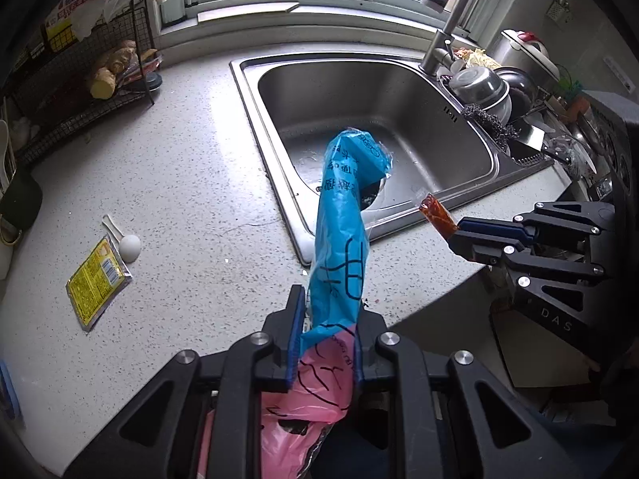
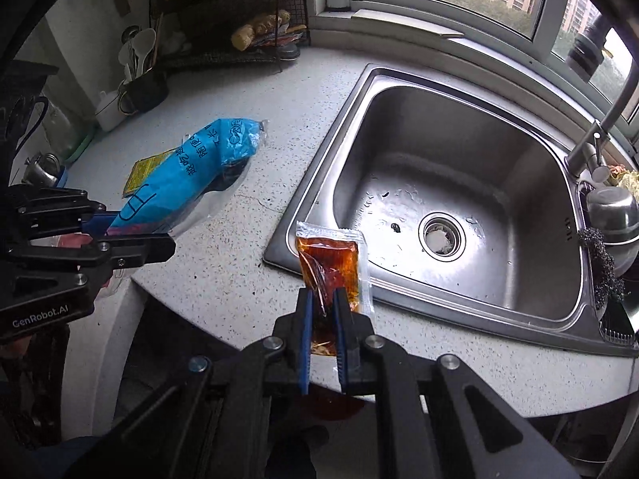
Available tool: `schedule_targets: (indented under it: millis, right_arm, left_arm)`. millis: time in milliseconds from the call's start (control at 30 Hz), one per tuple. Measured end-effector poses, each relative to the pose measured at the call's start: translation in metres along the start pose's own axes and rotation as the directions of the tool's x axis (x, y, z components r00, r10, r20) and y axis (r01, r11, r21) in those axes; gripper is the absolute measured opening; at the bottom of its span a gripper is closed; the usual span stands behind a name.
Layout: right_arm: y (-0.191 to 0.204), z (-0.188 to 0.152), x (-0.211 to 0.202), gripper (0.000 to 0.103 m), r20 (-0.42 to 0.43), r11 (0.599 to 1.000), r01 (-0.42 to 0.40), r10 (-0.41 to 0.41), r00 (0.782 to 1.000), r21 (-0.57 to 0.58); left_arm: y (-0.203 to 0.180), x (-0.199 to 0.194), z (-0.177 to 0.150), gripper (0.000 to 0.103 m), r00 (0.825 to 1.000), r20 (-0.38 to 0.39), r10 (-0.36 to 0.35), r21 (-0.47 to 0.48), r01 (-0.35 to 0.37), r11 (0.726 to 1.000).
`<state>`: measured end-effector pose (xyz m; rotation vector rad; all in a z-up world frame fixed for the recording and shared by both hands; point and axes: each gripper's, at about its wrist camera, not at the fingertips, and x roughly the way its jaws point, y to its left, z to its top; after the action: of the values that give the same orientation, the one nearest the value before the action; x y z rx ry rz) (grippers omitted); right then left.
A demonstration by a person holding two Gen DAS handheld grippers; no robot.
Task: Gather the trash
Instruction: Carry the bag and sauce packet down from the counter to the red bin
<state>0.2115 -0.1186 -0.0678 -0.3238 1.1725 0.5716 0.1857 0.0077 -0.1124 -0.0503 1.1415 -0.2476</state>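
With the left gripper point(image 1: 325, 319) clamped on a blue-and-pink wrapper point(image 1: 339, 231) above the counter's front edge, and the right gripper point(image 2: 321, 311) pinching an oily red sauce packet point(image 2: 329, 263) by the sink's point(image 2: 319, 207) near corner: both pieces of trash aloft. Still lying toward the counter's left edge: a yellow sachet point(image 1: 98, 281) beside an egg point(image 1: 130, 247). Likely trouble: packet leaking under the squeeze, or limp wrapper slipping free.

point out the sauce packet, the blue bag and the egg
sauce packet point(image 2: 327, 257), right wrist view, on its red-filled middle
blue bag point(image 1: 339, 215), left wrist view, mid-length on the printed plastic
egg point(image 1: 130, 247), left wrist view, centre of the shell
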Motion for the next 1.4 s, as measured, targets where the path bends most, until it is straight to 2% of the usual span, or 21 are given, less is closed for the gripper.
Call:
schedule_targets:
  millis: [133,433,633,800,967,1133,1400]
  right_arm:
    - [-0.013,-0.031,-0.018,0.009,0.017,0.999,0.022,-0.023,1.0,0.036]
    - [-0.027,-0.103,-0.06,0.009,0.059,0.994,0.014,-0.021,0.998,0.106]
    - [-0.03,-0.14,-0.068,0.009,0.064,0.99,0.003,-0.012,0.998,0.139]
    - [-0.031,-0.165,-0.072,0.009,0.062,0.986,-0.001,-0.01,0.998,0.17]
    - [-0.038,-0.182,-0.059,0.009,0.044,0.978,0.005,-0.014,0.999,0.207]
    - [-0.048,-0.195,-0.026,0.009,-0.025,0.968,0.002,0.004,1.0,0.249]
    - [-0.062,-0.207,0.032,0.009,-0.081,0.959,-0.006,0.03,0.996,0.285]
  left_arm:
    - [-0.035,-0.004,-0.015,0.018,1.0,-0.004,-0.004,0.034,0.005,0.999]
    - [-0.112,-0.008,-0.067,0.018,1.0,-0.025,0.002,0.096,0.0,0.995]
    - [-0.143,-0.006,-0.096,0.018,0.999,-0.049,0.011,0.124,-0.005,0.992]
    - [-0.159,0.006,-0.106,0.018,0.996,-0.083,0.011,0.146,0.001,0.989]
    - [-0.168,0.036,-0.113,0.018,0.991,-0.133,0.005,0.167,0.018,0.986]
    - [-0.166,0.078,-0.12,0.018,0.979,-0.206,0.005,0.154,0.028,0.988]
    - [-0.15,0.157,-0.134,0.018,0.961,-0.276,-0.005,0.112,0.037,0.993]
